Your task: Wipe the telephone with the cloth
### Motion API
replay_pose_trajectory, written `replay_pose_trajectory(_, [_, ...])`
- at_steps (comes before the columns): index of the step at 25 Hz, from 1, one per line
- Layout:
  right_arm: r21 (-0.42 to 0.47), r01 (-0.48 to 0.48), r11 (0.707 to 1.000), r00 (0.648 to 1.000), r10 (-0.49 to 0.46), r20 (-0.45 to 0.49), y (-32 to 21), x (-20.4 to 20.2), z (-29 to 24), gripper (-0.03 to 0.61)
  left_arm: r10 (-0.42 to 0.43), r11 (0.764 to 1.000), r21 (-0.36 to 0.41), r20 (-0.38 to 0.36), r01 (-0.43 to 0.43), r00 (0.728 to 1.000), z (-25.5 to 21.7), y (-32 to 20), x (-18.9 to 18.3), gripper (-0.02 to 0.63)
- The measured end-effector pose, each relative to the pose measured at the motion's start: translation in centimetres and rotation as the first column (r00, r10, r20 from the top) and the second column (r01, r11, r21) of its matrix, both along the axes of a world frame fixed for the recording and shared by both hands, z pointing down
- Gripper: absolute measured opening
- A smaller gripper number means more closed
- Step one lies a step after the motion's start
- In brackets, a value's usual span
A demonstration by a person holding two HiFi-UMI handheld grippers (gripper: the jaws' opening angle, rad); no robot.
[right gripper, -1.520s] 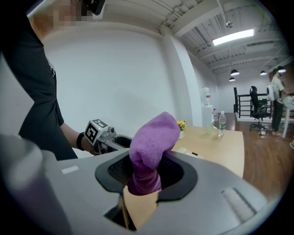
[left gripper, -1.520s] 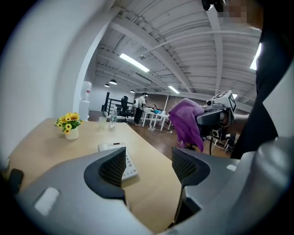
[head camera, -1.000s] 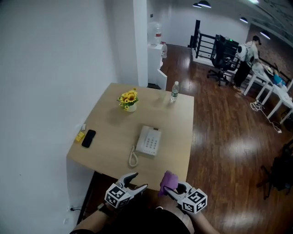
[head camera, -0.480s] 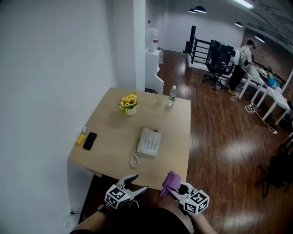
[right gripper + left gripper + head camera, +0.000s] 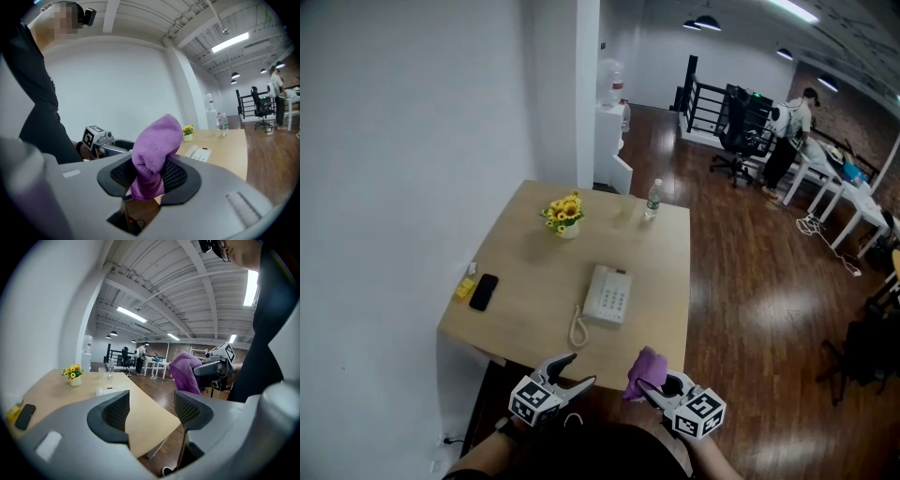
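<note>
The table (image 5: 534, 272) stands against the white wall, and the person is at its near edge, so everything on it can be reached from this side. The telephone (image 5: 607, 293) lies flat near the middle of the table, a little toward the near edge, with its keys facing up. Its long axis runs from the near edge toward the far edge. The handset seems to lie along its left side, and the coiled cord (image 5: 575, 328) hangs out at the near left corner.

Both tools are held just before the table edge, apart from the telephone. The left gripper (image 5: 578, 370) is wide open with nothing between its jaws, which have just been closing a little. Probably it is kept free to steady the telephone. The right gripper (image 5: 651, 390) is closed on the purple cloth (image 5: 645, 367). The cloth stands up above the jaws as a soft bunch, which looks ready for pressing on the telephone's top.
</note>
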State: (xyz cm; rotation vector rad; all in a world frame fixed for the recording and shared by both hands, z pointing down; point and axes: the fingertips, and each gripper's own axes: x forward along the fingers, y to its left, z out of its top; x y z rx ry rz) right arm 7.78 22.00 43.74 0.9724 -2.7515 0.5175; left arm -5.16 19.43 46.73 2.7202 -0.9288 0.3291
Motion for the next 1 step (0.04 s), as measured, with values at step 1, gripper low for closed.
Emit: replay_pose_trajectory(1, [0.003,-0.004,1.0,1.0,0.004,0.001,-0.23,-0.06,-0.06,0.143,-0.003,1.0,0.003,-0.005,0.003,1.0,-0.12,-0.22,-0.19,0.295])
